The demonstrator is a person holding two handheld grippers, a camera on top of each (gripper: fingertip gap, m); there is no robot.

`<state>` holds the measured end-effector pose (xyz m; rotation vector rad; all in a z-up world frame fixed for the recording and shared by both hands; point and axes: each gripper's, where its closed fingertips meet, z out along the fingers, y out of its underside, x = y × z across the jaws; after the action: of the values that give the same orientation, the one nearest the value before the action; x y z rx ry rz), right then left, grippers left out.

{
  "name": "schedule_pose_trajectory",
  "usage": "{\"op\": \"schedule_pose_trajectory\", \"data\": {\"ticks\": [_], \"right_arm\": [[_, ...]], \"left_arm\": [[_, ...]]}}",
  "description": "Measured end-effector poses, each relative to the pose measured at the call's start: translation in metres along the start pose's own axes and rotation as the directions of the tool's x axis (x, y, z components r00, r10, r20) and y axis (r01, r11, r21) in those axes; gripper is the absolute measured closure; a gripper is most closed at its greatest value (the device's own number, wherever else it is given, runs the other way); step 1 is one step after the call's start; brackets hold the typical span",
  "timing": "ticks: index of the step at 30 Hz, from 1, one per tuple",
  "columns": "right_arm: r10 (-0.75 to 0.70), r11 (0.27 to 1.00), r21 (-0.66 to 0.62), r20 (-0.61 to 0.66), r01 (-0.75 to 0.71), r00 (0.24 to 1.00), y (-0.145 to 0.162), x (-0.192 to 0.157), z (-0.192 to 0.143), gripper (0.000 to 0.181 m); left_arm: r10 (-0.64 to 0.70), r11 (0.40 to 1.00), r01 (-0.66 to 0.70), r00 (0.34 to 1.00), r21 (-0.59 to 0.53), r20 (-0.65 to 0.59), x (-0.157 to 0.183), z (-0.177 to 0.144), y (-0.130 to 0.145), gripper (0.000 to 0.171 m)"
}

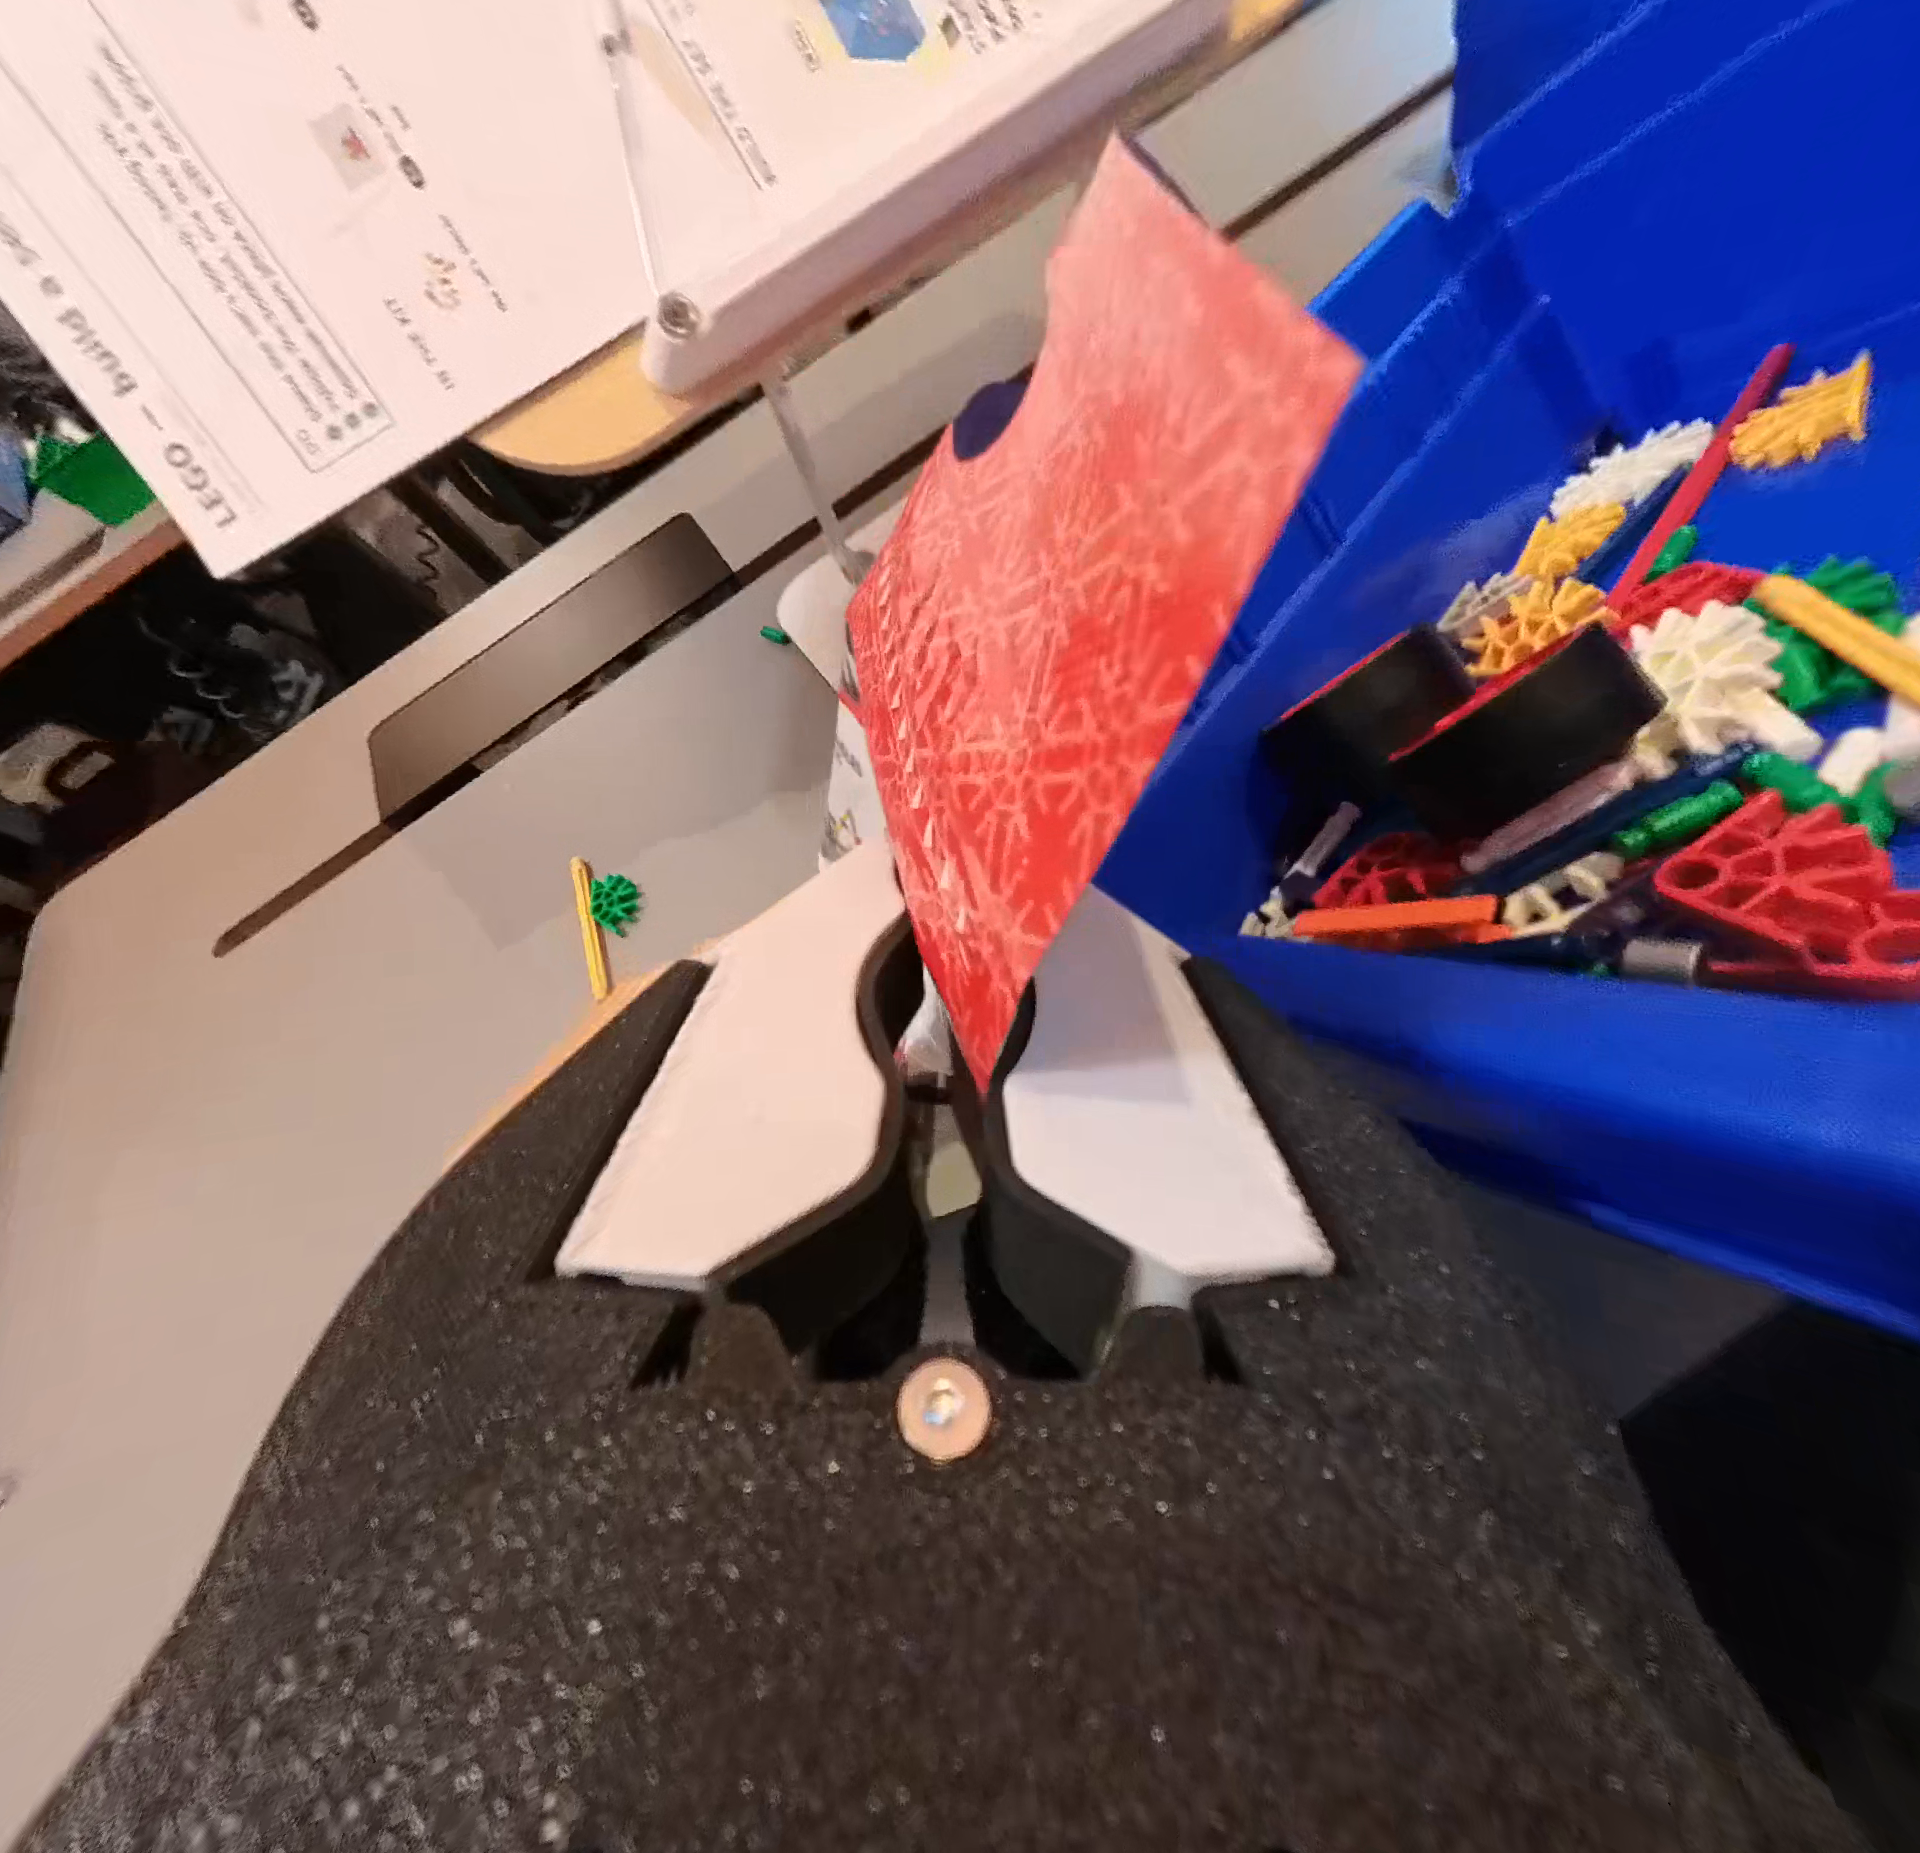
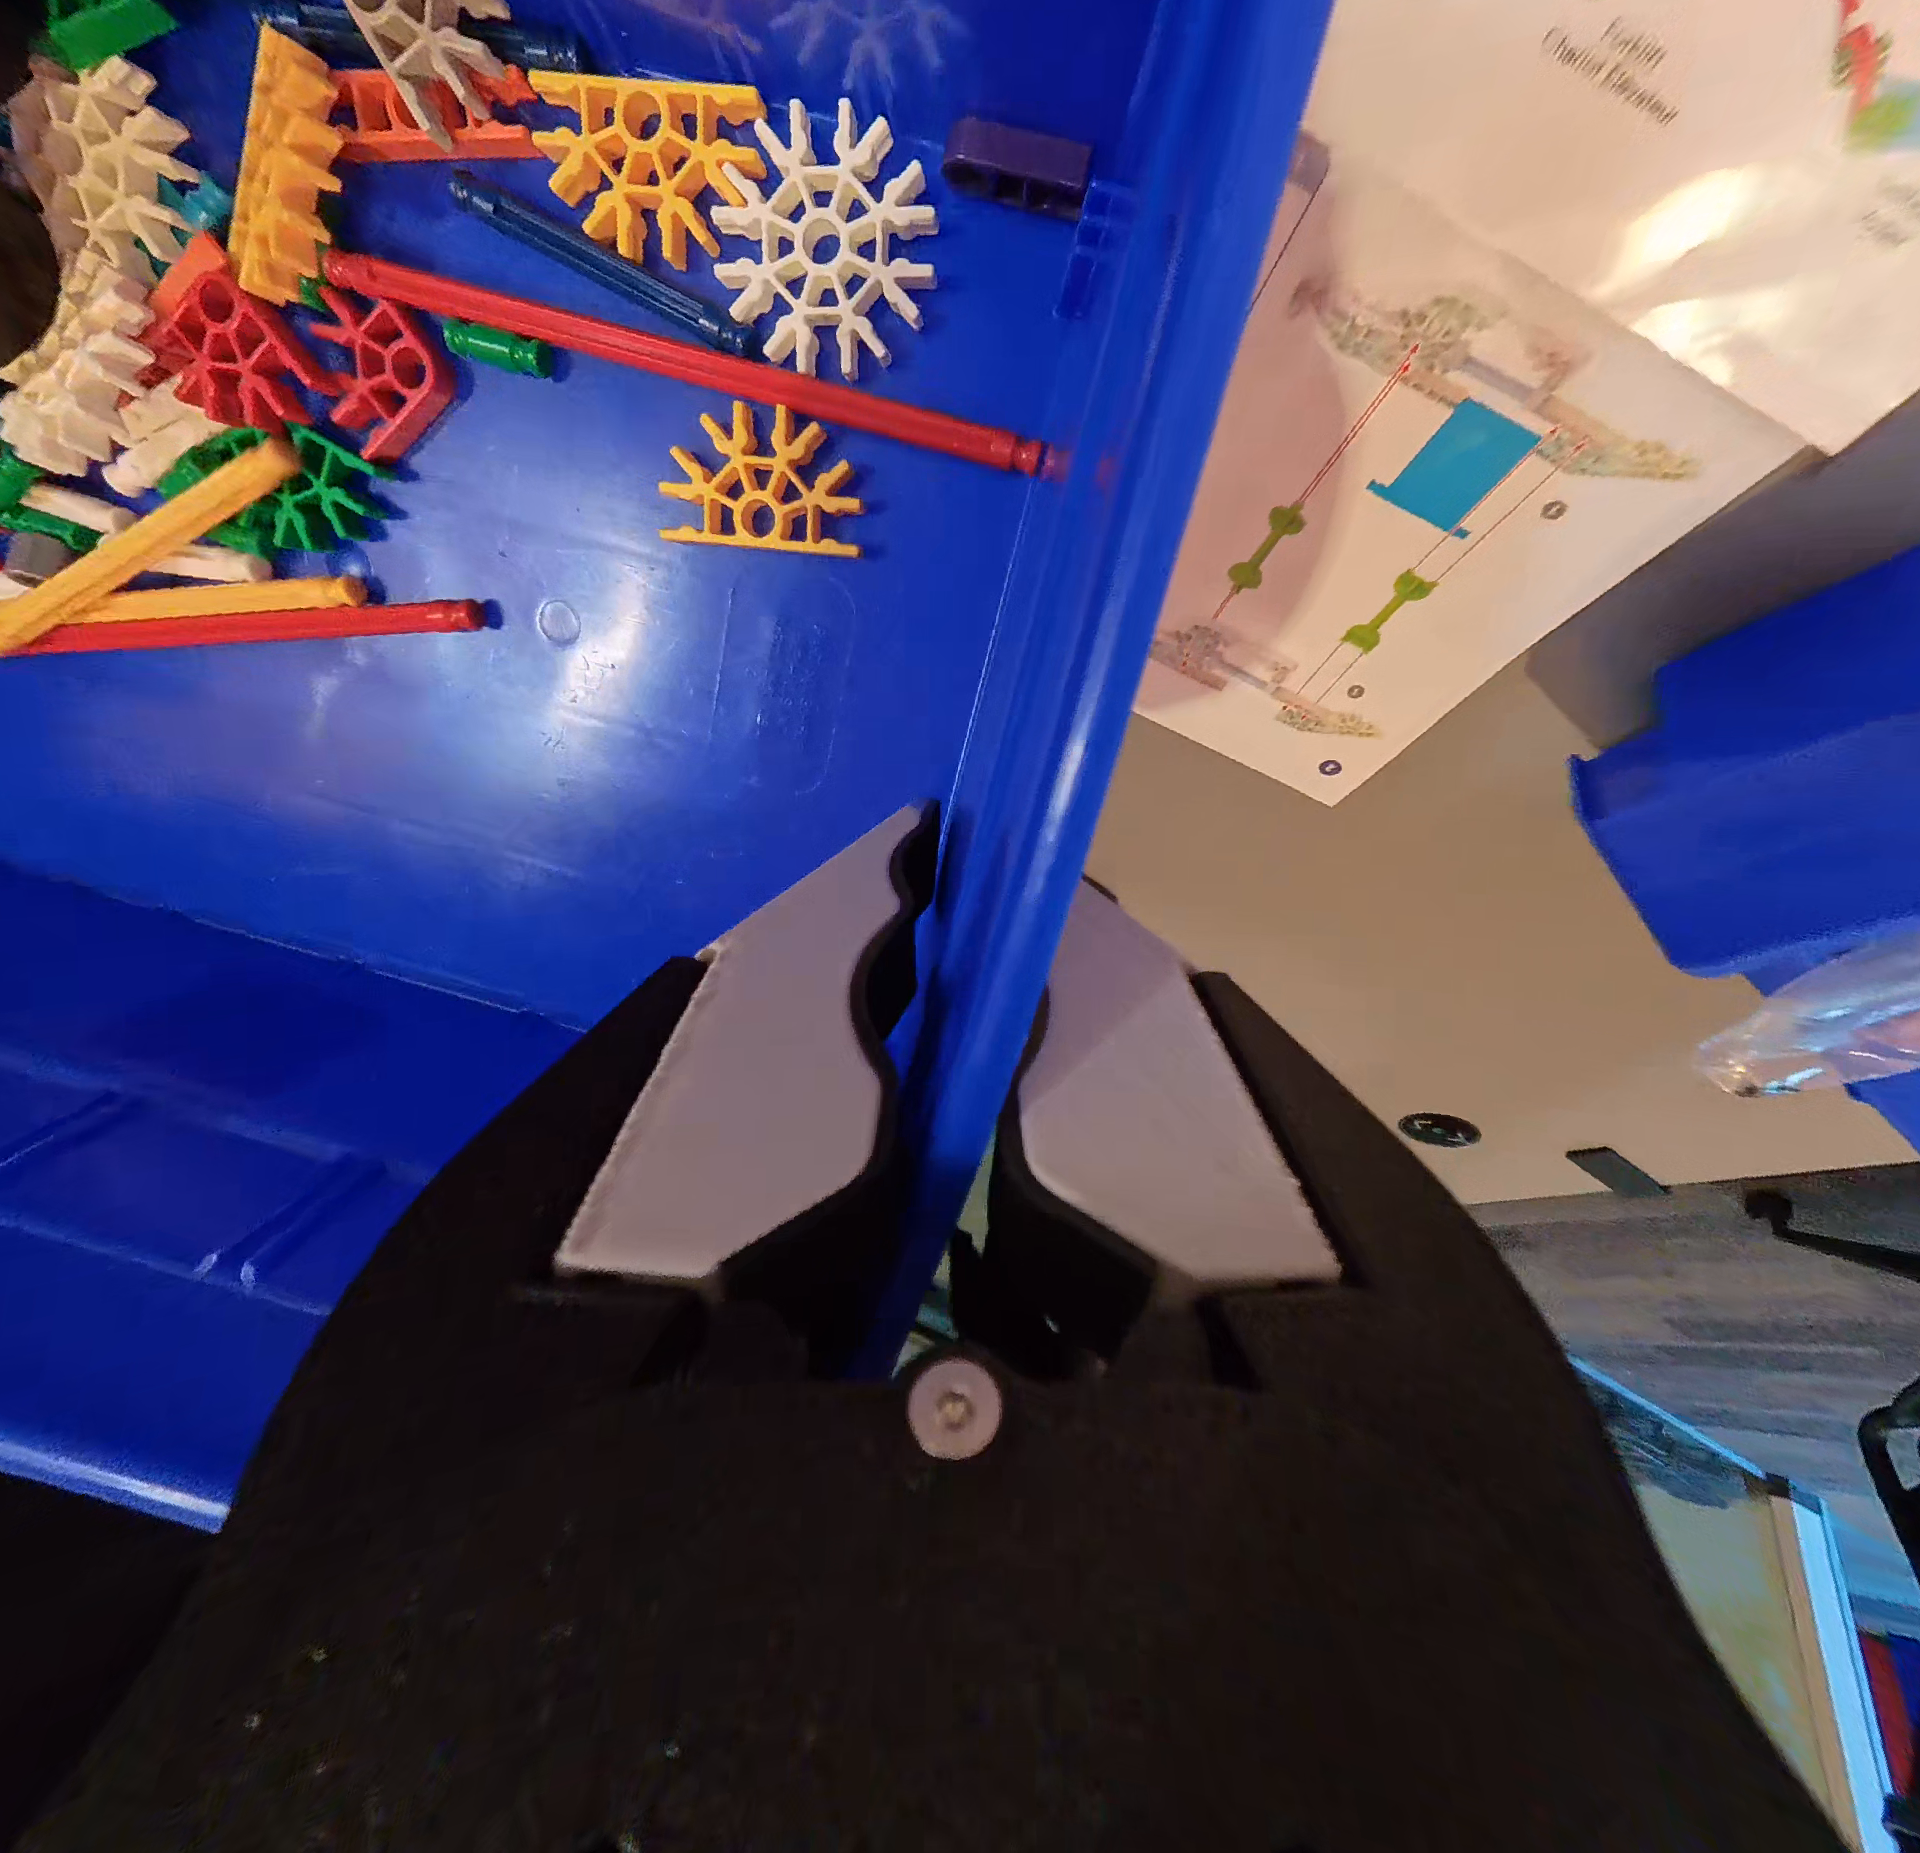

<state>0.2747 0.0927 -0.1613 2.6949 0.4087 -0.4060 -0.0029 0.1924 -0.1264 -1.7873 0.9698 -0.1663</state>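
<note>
My left gripper [image 1: 961, 956] is shut on the lower corner of a red patterned card [image 1: 1081, 598], which stands up tilted beside a blue plastic bin [image 1: 1558, 1097]. The bin holds many coloured construction rods and connectors [image 1: 1662, 764] and two black wheels [image 1: 1475, 712]. My right gripper [image 2: 987, 930] is shut on the bin's blue side wall [image 2: 1070, 556], one finger inside and one outside. Inside the bin I see a white snowflake connector [image 2: 826, 240], yellow connectors [image 2: 764, 489] and red rods [image 2: 675, 354], slid toward one side.
A white instruction board [image 1: 416, 141] on a stand leans over the grey table [image 1: 208, 1076]. A yellow rod with a green connector [image 1: 608, 910] lies on the table. An open instruction booklet [image 2: 1455, 453] lies beside the bin. Another blue bin part [image 2: 1766, 795] is at the right. The grippers' ends are close to 30 cm from one another.
</note>
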Motion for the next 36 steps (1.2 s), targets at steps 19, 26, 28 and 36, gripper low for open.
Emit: {"op": "schedule_pose_trajectory", "data": {"ticks": [19, 26, 28, 36], "right_arm": [[0.094, 0.975, 0.206, -0.060, -0.080, 0.994, 0.029, -0.016, 0.085, 0.179], [0.142, 0.951, 0.288, -0.070, -0.116, 0.987, 0.030, -0.018, 0.095, 0.179], [0.149, 0.945, 0.305, -0.071, -0.120, 0.986, 0.030, -0.019, 0.097, 0.179], [0.164, 0.928, 0.349, -0.081, -0.126, 0.983, 0.027, -0.018, 0.101, 0.179]], "left_arm": [[0.130, 0.975, -0.181, 0.934, -0.126, -0.334, 0.062, -0.050, 0.075, 0.125], [-0.023, 0.971, -0.081, 0.904, -0.226, -0.426, 0.044, -0.109, 0.065, 0.093], [-0.008, 0.975, -0.093, 0.891, -0.201, -0.453, 0.048, -0.107, 0.038, 0.087], [-0.038, 0.899, -0.156, 0.903, -0.409, -0.429, 0.092, -0.009, 0.036, 0.095]]}}
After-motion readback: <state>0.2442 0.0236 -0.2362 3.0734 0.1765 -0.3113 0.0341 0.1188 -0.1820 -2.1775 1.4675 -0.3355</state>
